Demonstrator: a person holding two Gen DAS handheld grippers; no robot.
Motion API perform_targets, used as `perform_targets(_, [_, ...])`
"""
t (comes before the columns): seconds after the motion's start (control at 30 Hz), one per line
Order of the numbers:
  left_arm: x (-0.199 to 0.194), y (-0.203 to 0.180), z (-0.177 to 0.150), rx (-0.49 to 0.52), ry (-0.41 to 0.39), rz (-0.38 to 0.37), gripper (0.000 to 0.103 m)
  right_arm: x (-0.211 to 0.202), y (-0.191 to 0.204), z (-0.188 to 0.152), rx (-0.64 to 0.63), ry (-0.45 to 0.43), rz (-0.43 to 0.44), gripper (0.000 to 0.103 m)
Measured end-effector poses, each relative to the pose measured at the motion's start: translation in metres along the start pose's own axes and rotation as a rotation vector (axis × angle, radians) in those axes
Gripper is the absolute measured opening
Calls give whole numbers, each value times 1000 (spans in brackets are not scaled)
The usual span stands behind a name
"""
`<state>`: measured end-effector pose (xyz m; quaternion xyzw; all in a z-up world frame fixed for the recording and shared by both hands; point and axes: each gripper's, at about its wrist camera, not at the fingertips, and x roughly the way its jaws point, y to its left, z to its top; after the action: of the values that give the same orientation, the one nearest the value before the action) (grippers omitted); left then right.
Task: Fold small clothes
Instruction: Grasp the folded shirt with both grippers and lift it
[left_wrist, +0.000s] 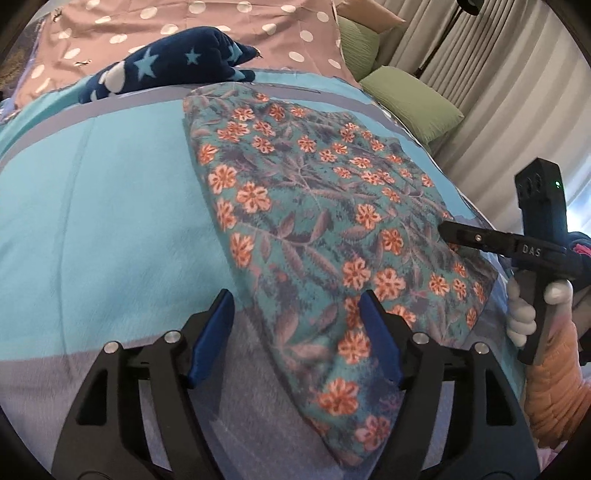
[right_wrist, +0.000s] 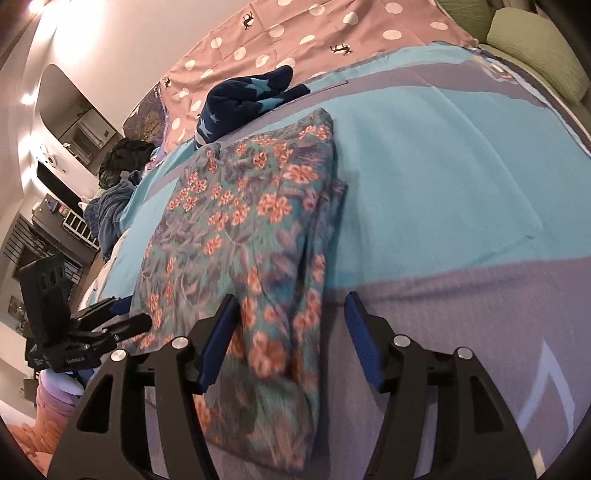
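A folded teal garment with orange flowers (left_wrist: 325, 206) lies on the blue and grey blanket (left_wrist: 110, 206). My left gripper (left_wrist: 295, 317) stands open at its near left edge; the cloth lies under the right finger and the pads press on nothing. In the right wrist view the same garment (right_wrist: 251, 221) runs away from my right gripper (right_wrist: 291, 306), which is open over its near right corner, the cloth loose between the blue pads. Each gripper shows in the other's view: the right gripper (left_wrist: 448, 230) in a white-gloved hand (left_wrist: 521, 314), the left gripper (right_wrist: 136, 312) at the garment's left side.
A navy garment with light blue stars (left_wrist: 166, 62) sits at the blanket's far edge on a pink dotted sheet (left_wrist: 258, 26). Green pillows (left_wrist: 410, 99) and curtains are at the right. Dark clothes (right_wrist: 122, 158) are piled at the bed's far left.
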<state>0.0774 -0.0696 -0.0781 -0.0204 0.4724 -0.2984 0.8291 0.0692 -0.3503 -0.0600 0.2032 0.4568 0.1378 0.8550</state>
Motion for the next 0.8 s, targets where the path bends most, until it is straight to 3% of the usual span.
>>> perform_targets(0.57, [40,14,51,12,20,-126,76,38,-23,51,1,72,213,62])
perform_targets(0.67, [49,18,62,0,16,-141,76,47,-21,62,-26,86,212,61])
perform_targets(0.8, [59,14,75,33,7,-105,69,58,-12,72,-66,86,197,60])
